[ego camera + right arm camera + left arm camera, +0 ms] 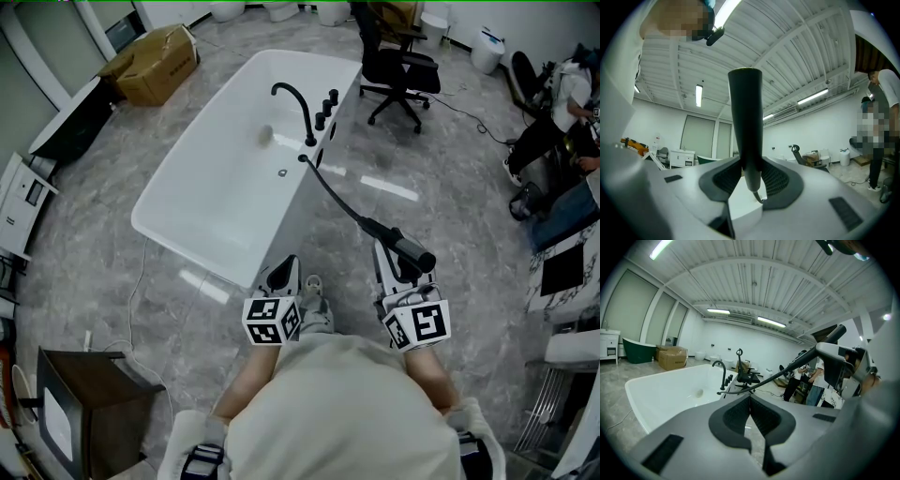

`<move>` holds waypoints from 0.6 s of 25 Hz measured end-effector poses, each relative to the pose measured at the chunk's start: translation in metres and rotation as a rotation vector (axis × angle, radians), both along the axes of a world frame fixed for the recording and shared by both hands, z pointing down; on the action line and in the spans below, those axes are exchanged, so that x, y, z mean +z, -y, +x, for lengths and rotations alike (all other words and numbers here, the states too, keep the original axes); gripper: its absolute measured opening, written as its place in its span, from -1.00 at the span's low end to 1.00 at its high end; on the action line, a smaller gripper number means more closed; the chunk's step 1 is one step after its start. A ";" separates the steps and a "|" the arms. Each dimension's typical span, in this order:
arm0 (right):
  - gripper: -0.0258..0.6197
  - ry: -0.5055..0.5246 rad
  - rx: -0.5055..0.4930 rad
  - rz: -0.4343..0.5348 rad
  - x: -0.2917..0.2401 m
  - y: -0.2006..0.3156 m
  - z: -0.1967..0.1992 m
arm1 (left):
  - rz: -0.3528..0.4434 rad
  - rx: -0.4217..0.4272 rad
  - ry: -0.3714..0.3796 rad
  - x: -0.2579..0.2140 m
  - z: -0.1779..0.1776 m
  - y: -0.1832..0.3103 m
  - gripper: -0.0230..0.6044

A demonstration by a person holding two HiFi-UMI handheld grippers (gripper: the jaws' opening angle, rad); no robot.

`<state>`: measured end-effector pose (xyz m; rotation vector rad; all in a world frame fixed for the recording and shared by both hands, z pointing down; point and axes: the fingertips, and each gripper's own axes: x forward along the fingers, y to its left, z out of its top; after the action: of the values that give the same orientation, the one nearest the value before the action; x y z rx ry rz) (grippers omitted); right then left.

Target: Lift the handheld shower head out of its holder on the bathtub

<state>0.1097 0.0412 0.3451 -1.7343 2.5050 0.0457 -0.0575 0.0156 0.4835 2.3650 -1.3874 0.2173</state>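
- Shower head [405, 246], black, is hanging clear of the bathtub [178, 202], out beyond the tub's right edge toward its near corner, above the floor [441, 178].
- Right tool [396, 262] is clenching the head's handle, which is poking up between the pads.
- Hose [333, 192] is running from the tub's right rim, beside the faucet [298, 105], to the held head.
- Left tool [282, 275] is hovering near the right one, its jaws pressing together on nothing.
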 end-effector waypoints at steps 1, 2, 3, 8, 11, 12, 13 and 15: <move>-0.48 0.003 -0.001 0.001 0.000 0.000 0.000 | 0.000 -0.001 0.000 0.000 0.000 0.000 -0.86; -0.48 0.007 -0.001 0.000 0.001 0.001 0.001 | -0.001 -0.002 -0.001 0.001 0.001 0.000 -0.86; -0.48 0.013 -0.003 -0.002 0.002 0.002 0.002 | -0.001 -0.004 -0.002 0.001 0.001 0.001 -0.86; -0.48 0.017 -0.001 -0.005 0.003 0.004 0.006 | -0.002 -0.010 -0.006 0.002 0.005 0.001 -0.86; -0.48 0.013 0.000 -0.004 0.005 0.004 0.007 | -0.003 -0.013 -0.007 0.003 0.005 0.001 -0.86; -0.48 0.012 0.000 -0.005 0.005 0.004 0.007 | -0.003 -0.014 -0.008 0.003 0.005 0.001 -0.86; -0.48 0.012 0.000 -0.006 0.005 0.004 0.007 | -0.003 -0.015 -0.008 0.002 0.004 0.001 -0.86; -0.48 0.010 0.000 -0.008 0.005 0.004 0.006 | -0.003 -0.017 -0.009 0.002 0.004 0.002 -0.86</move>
<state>0.1160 0.0373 0.3505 -1.7336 2.5013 0.0278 -0.0535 0.0138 0.4858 2.3485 -1.4012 0.2039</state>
